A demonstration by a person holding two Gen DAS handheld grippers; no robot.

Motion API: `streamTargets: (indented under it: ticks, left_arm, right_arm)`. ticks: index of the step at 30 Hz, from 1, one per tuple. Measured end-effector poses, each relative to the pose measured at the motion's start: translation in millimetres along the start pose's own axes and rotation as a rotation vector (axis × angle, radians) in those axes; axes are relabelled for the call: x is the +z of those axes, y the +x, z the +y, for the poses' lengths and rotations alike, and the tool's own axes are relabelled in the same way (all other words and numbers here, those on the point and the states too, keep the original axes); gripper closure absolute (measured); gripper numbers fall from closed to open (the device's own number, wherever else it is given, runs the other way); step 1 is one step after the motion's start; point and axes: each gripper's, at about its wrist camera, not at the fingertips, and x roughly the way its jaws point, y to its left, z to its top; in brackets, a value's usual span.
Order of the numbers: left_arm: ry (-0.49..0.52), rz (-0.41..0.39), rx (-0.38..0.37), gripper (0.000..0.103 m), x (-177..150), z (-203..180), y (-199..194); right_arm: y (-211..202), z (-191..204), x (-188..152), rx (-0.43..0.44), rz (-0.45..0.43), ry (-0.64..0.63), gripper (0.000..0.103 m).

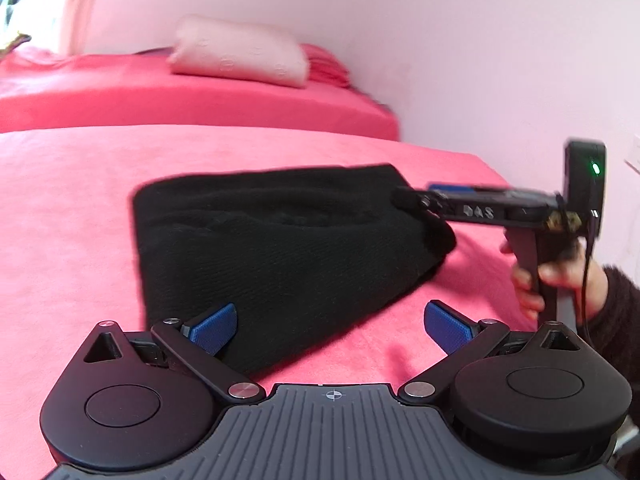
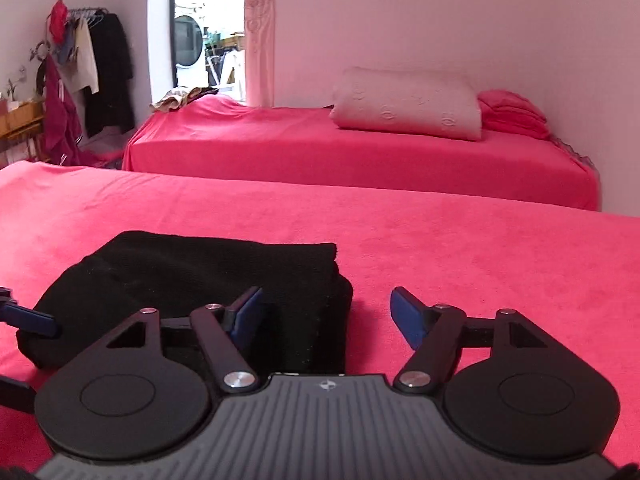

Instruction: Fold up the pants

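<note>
Hand-held gripper [image 2: 324,316] just beside pants [image 2: 192,276]

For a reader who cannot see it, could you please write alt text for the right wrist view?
Folded black pants lie on a pink bedspread, just ahead of the open right gripper. Beyond stands a second pink bed with a white pillow.

Both hand-held grippers [image 1: 330,326] [image 2: 326,316] agape, empty
</note>
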Motion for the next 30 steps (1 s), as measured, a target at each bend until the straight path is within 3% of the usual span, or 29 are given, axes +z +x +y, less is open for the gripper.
streamTargets:
  ticks: [2,6,8,12,16,30]
  left_arm:
    - [-0.003,-0.021,0.06,0.0,12,-1,-13]
    - [0.018,-0.059,0.246,0.0,36,-2,-20]
    - [0.012,-0.03,0.317,0.0,44,2,-9]
    - [-0.02,0.053,0.378,0.0,47,14,22]
    - [-0.027,0.115,0.399,0.0,40,25,40]
    - [-0.036,0.12,0.392,0.0,39,28,46]
  right_arm:
    - [4,-3,1,0.037,0.022,0.066,0.029]
    - [14,-2,-1,0.108,0.102,0.164,0.017]
    - [18,-1,-6,0.116,0.137,0.173,0.014]
    - [16,-7,-15,0.123,0.154,0.227,0.008]
    - [17,-21,-20,0.149,0.173,0.303,0.005]
    - [18,-21,-19,0.161,0.179,0.305,0.004]
